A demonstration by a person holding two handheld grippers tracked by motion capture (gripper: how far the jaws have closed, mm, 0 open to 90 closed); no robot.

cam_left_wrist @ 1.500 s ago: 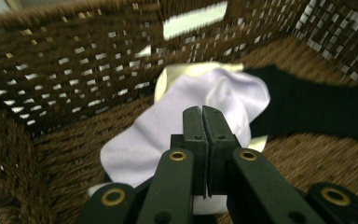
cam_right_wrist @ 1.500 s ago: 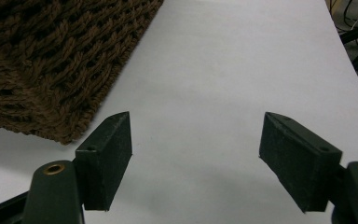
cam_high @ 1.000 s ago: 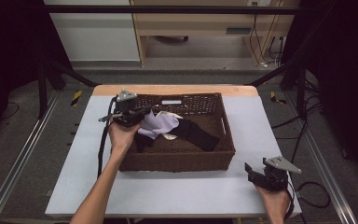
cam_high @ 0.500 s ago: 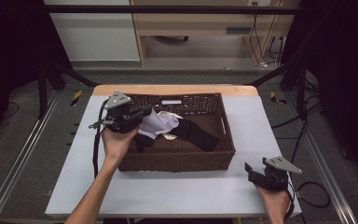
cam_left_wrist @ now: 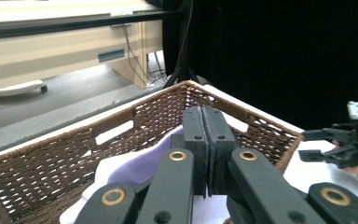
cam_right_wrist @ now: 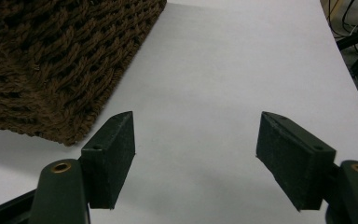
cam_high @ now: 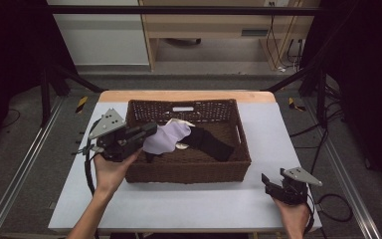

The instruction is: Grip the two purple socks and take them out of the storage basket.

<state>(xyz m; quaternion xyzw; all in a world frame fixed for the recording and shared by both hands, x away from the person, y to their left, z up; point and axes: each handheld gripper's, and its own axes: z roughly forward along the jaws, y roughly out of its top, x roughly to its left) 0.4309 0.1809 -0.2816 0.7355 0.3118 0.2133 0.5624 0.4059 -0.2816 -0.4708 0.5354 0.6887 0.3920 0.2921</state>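
Two hand-held grippers work around one brown wicker basket [cam_high: 189, 167], which stands near the middle of a white table [cam_high: 179, 204] and serves as the landmark. Left gripper [cam_high: 149, 130] is raised over the basket's left rim, its jaws pressed together on an edge of a pale lilac cloth [cam_high: 166, 139]; in the left gripper view the two pads meet face to face, with the lilac cloth [cam_left_wrist: 135, 165] hanging just below and behind them inside the basket [cam_left_wrist: 51, 163]. Most of that cloth lies over the left part of the basket's interior, lifted toward the rim. Beside it, toward the basket's right wall, a black garment [cam_high: 211, 143] stretches diagonally across the floor of the basket, touching the lilac cloth at its left end; a small cream piece [cam_high: 181, 146] peeks out between the two. Woven walls enclose the contents on every side, with a slot handle [cam_high: 183, 108] cut in the far wall. Right gripper [cam_high: 271, 183] sits well apart from the basket, off its near right corner, low over the bare table; its jaws stand wide apart with nothing between them, and the right gripper view shows the basket's corner [cam_right_wrist: 60, 65] ahead and to one side of the jaws. Beyond the table stand a wooden bench [cam_high: 214, 25] and dark frame rails [cam_high: 45, 84].
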